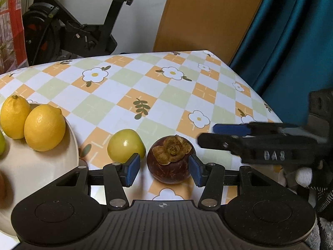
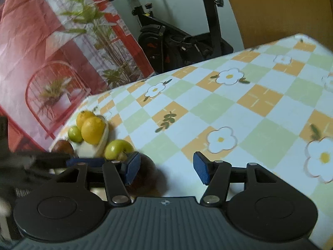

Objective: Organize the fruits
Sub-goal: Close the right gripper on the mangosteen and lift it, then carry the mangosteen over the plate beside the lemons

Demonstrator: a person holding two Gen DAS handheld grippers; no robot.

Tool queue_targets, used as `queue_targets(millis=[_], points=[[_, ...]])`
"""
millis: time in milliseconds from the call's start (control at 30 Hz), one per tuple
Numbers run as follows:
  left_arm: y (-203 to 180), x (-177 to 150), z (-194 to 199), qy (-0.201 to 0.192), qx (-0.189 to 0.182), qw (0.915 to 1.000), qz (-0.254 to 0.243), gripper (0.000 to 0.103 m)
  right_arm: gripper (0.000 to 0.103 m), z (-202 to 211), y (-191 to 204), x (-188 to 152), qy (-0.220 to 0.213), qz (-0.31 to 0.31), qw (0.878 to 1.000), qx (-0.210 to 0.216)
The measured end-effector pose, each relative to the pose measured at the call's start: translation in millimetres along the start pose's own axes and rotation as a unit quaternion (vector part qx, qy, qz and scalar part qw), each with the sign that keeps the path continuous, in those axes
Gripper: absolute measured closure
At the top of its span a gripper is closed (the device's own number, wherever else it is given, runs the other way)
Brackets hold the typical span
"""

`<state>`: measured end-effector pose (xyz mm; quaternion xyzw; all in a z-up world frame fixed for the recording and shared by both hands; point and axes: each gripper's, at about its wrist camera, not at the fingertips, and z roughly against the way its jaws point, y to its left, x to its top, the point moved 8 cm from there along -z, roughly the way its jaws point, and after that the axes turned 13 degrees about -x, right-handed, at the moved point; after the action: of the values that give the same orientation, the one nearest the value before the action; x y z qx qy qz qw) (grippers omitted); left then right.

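Note:
A dark purple mangosteen (image 1: 170, 160) sits on the checked tablecloth between the open blue pads of my left gripper (image 1: 164, 169); the right pad is at its side, the left pad stands apart. A yellow-green apple (image 1: 126, 144) lies just left of it. Two lemons (image 1: 44, 128) rest on a white plate (image 1: 52, 166) at the left. My right gripper (image 2: 165, 169) is open and empty above the cloth; it shows blurred in the left wrist view (image 1: 214, 134). In the right wrist view the mangosteen (image 2: 147, 177) is blurred behind its left pad, with the apple (image 2: 117, 149) and plate (image 2: 104, 137) beyond.
A small green fruit (image 2: 75, 133) and a brown fruit (image 2: 62, 146) also lie on the plate. An exercise bike (image 1: 68, 27) stands behind the table. A teal curtain (image 1: 291, 41) hangs past the table's right edge. A red printed sheet (image 2: 52, 52) hangs on the left.

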<state>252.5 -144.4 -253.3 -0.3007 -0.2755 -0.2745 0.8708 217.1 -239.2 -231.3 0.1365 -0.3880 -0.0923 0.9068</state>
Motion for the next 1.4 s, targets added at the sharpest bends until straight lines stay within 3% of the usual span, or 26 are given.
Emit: queue_targets(millis=[167, 367, 800, 1067, 1400], points=[[0.4, 3.1, -1.3, 0.001, -0.003, 1.0000, 0.005, 0.049, 0.039, 19.3, 10.2, -15.5, -0.056, 0.136, 0.989, -0.033], [-1.2, 2.6, -4.2, 0.000, -0.007, 0.9999, 0.013, 0.048, 0.035, 14.0, 43.3, -46.0, -0.058, 0.249, 0.967, -0.026], [-4.8, 0.2, -12.7, -0.003, -0.020, 0.9994, 0.028, 0.048, 0.034, -18.4, 67.8, -42.4, -0.049, 0.238, 0.970, -0.014], [-11.6, -3.6, -12.4, -0.006, -0.021, 0.9996, 0.016, 0.049, 0.038, -19.1, 68.8, -43.3, -0.042, 0.231, 0.972, -0.020], [-11.7, 5.2, 36.3, -0.052, -0.032, 0.9981, 0.005, 0.049, 0.038, 6.0, 88.4, -28.6, -0.044, 0.232, 0.972, 0.004]])
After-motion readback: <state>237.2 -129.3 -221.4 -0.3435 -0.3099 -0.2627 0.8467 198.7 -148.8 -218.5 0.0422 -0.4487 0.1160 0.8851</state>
